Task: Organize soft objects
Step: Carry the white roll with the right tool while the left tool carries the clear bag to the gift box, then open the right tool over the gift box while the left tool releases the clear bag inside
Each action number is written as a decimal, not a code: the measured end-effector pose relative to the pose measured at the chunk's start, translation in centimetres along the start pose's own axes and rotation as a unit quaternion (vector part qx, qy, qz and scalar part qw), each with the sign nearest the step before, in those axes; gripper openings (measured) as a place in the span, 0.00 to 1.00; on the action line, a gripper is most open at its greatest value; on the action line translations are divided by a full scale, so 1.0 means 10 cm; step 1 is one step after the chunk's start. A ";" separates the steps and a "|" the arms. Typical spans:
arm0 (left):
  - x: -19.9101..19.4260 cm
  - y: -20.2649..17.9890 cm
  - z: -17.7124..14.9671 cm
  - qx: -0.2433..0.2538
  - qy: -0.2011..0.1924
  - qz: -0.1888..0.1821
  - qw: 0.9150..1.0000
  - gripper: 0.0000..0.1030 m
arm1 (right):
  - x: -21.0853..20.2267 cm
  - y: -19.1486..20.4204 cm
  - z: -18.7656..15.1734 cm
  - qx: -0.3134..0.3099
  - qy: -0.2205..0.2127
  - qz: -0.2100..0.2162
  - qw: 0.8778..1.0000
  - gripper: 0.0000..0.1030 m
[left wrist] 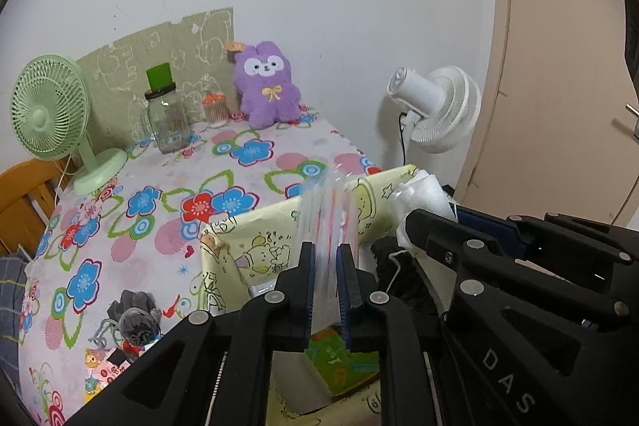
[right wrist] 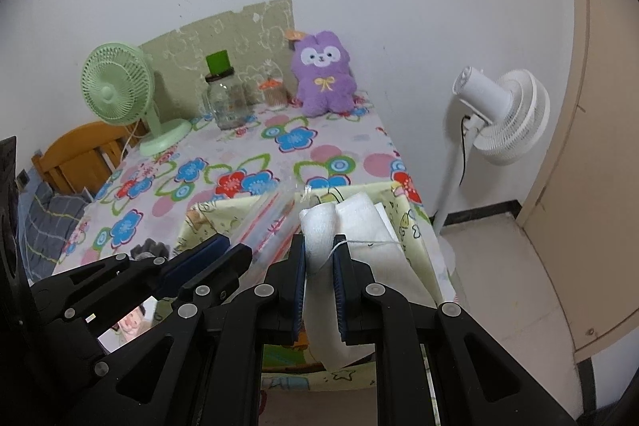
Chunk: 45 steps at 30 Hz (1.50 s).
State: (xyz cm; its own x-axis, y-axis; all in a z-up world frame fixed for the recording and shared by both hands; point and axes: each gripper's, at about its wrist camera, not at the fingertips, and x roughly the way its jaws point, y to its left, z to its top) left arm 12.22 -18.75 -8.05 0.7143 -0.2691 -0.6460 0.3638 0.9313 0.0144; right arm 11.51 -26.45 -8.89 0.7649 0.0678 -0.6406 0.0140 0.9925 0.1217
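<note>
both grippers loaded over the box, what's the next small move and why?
Probably lower both a little further into the yellow fabric box, then let go. The left gripper is shut on a clear plastic bag and the right gripper on a white cloth. Both items hang above the box's open top, so releasing from here may drape them over the rim.

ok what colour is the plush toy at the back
Purple plush toy, with a white face and yellow bow; clearest in the right wrist view.
</note>
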 end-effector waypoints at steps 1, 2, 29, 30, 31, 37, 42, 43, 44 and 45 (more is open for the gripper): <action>0.02 0.00 0.00 0.001 0.003 0.003 1.000 0.13 | 0.04 -0.01 -0.01 0.002 0.005 0.002 1.000 0.15; 0.05 0.01 0.00 0.003 0.007 0.007 1.000 0.15 | 0.07 -0.01 -0.01 0.003 0.008 0.003 1.000 0.15; -0.02 0.19 -0.04 -0.003 0.024 0.018 1.000 0.92 | 0.15 0.11 -0.02 0.016 0.016 0.011 1.000 0.84; -0.04 0.20 -0.04 -0.006 0.024 0.016 1.000 0.92 | 0.13 0.12 -0.02 0.016 0.014 0.011 1.000 0.84; -0.06 0.20 -0.04 -0.007 0.023 0.014 1.000 0.94 | 0.10 0.14 -0.02 0.014 0.012 0.011 1.000 0.85; -0.19 0.23 -0.07 0.001 0.015 0.024 1.000 1.00 | 0.00 0.22 -0.03 0.008 0.003 0.008 1.000 0.89; -0.29 0.29 -0.11 -0.006 0.012 0.019 1.000 1.00 | -0.08 0.30 -0.05 0.003 -0.004 0.007 1.000 0.89; -0.30 0.30 -0.11 -0.008 0.011 0.019 1.000 1.00 | -0.10 0.32 -0.06 0.002 -0.005 0.007 1.000 0.89; -0.33 0.30 -0.12 -0.009 0.009 0.019 1.000 1.00 | -0.12 0.34 -0.06 0.000 -0.007 0.007 1.000 0.90; -0.35 0.31 -0.13 -0.011 0.006 0.019 1.000 1.00 | -0.14 0.36 -0.07 -0.001 -0.008 0.007 1.000 0.90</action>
State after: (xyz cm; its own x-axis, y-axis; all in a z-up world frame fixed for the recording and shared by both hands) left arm 10.08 -14.57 -6.68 0.7200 -0.2298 -0.6548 0.3231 0.9461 0.0233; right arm 10.11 -22.89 -8.08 0.7755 0.0802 -0.6263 0.0023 0.9915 0.1299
